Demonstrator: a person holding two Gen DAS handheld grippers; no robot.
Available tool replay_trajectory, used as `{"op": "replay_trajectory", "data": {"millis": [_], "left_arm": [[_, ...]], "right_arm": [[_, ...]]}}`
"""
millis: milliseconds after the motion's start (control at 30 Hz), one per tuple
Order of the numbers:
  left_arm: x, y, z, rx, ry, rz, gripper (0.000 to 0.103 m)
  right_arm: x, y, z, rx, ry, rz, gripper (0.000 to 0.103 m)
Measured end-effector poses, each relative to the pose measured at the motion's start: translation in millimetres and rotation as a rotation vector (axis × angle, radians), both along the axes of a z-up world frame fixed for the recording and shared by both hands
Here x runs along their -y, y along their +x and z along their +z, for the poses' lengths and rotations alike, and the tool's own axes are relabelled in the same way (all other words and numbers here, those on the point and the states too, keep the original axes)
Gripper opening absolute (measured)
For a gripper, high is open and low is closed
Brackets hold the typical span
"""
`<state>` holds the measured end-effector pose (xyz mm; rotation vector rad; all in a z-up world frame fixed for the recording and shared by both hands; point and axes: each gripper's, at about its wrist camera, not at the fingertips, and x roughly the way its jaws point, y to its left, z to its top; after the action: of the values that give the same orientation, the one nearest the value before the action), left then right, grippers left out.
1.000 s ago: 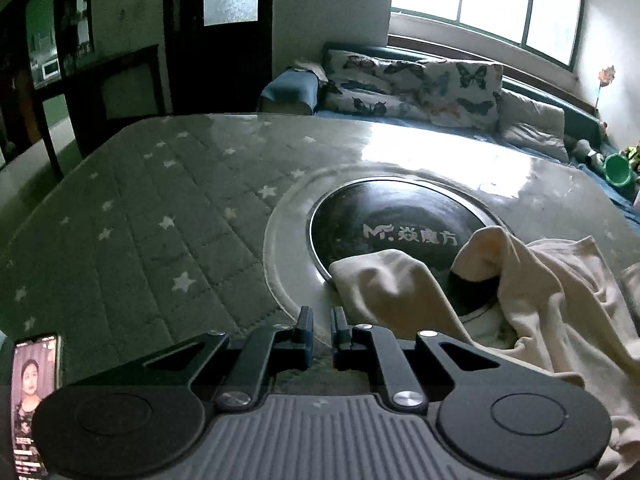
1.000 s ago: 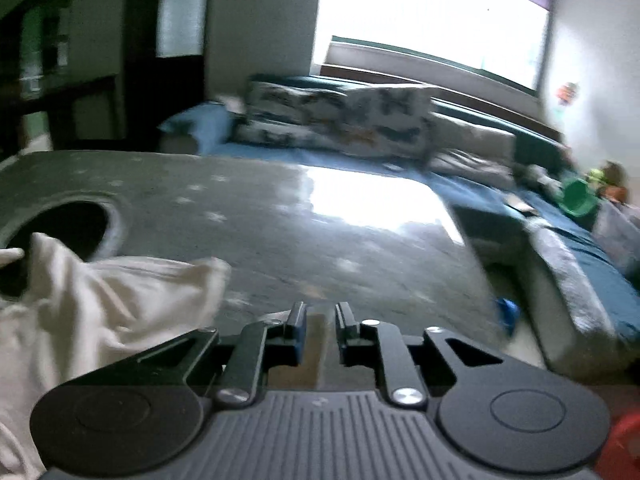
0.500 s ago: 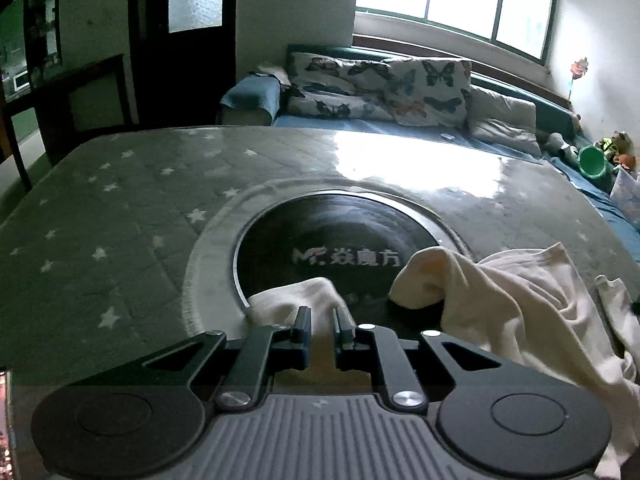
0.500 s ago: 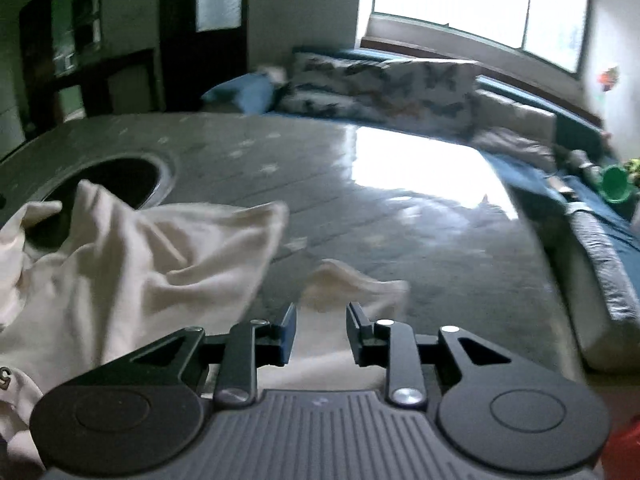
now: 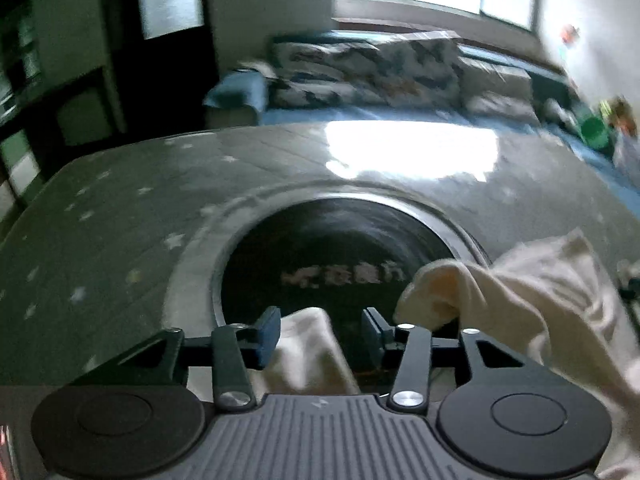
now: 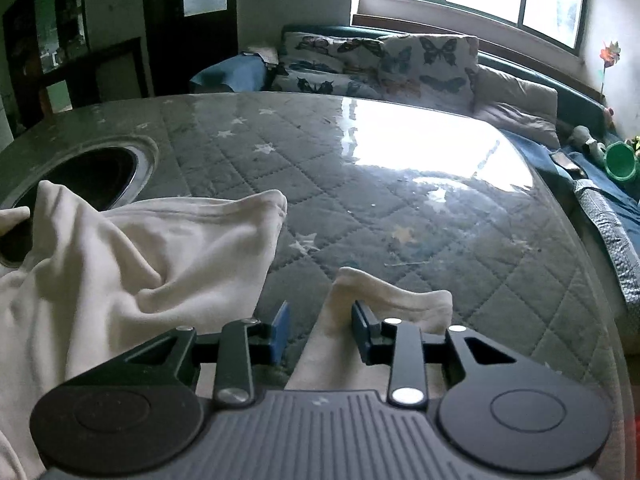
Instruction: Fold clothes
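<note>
Quilted bench (image 6: 360,184) carries the cream garment (image 6: 132,248), crumpled near its round inset. Both claws, shut a second ago, now stand open: left claw (image 5: 320,330), right claw (image 6: 320,326) each straddling a cuff, ready to grip.

The cream garment (image 6: 120,256) lies rumpled on the near left of the table, one end draped over the dark round inset, another reaching right.

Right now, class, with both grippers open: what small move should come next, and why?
Probably shut both: the left gripper and right gripper each stand open with a flap of the crumpled cream cotton garment between the fingers, ungrasped.
</note>
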<state>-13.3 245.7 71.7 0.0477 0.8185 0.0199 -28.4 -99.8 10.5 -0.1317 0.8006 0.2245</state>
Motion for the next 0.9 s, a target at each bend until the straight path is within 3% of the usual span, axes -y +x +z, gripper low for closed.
{"op": "replay_trajectory", "data": {"millis": [67, 133, 167, 267, 400, 633, 900], "left_arm": [[6, 8, -11, -0.022, 0.056, 0.001, 0.050], [12, 17, -21, -0.043, 0.112, 0.003, 0.050], [13, 20, -26, -0.055, 0.131, 0.005, 0.050], [6, 24, -35, -0.091, 0.114, 0.017, 0.029], [-5, 18, -37, -0.090, 0.084, 0.045, 0.010], [-29, -15, -16, -0.003, 0.014, 0.137, 0.005], [-63, -80, 3, 0.086, -0.043, 0.284, 0.004]], "right_arm": [[2, 0, 1, 0.002, -0.014, -0.011, 0.012], [8, -1, 1, 0.002, -0.011, -0.023, 0.005], [12, -2, 3, 0.005, -0.010, -0.029, 0.005], [24, -12, 10, 0.035, -0.017, -0.051, 0.004], [53, -35, 23, 0.073, -0.017, -0.115, 0.004], [104, -76, 46, 0.134, -0.015, -0.227, 0.004], [138, -104, 24, 0.073, -0.034, -0.322, 0.006]]}}
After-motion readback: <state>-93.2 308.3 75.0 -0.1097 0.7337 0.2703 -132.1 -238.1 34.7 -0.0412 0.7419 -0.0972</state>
